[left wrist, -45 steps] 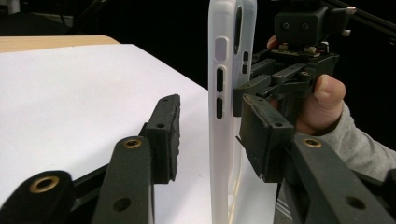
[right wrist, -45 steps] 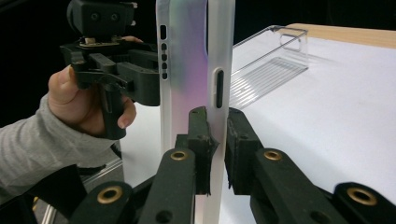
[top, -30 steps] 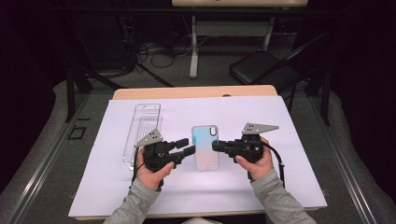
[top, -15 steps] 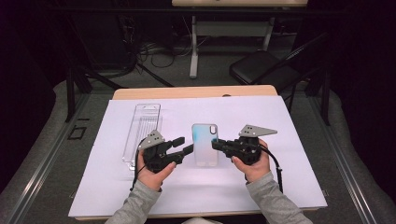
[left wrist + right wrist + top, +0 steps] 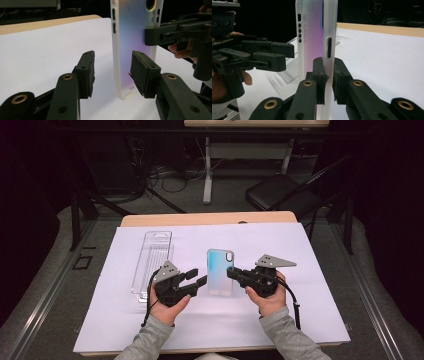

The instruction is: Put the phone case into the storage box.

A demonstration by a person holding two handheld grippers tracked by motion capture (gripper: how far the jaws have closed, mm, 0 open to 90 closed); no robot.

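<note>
In the high view, the phone case (image 5: pixel 220 271) lies on the white-covered counter (image 5: pixel 310 270), long axis running away from the person, camera hole at the far end. In the left gripper view, the left gripper (image 5: pixel 112 72) has been closing, its fingers straddling the case's edge without pressing. In the right gripper view, the right gripper (image 5: pixel 329 75) is clenched on the case's side wall.

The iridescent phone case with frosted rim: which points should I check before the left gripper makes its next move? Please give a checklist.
1. Right gripper pinches the iridescent phone case with frosted rim: ok.
2. Left gripper straddles the case's other edge: ok.
3. Left pads press the case: not ok, a gap shows; the jaws have just been closing.
4. Case lifted off the white paper sheet: cannot tell.
5. Clear plastic tray lies apart from the case: ok.
</note>
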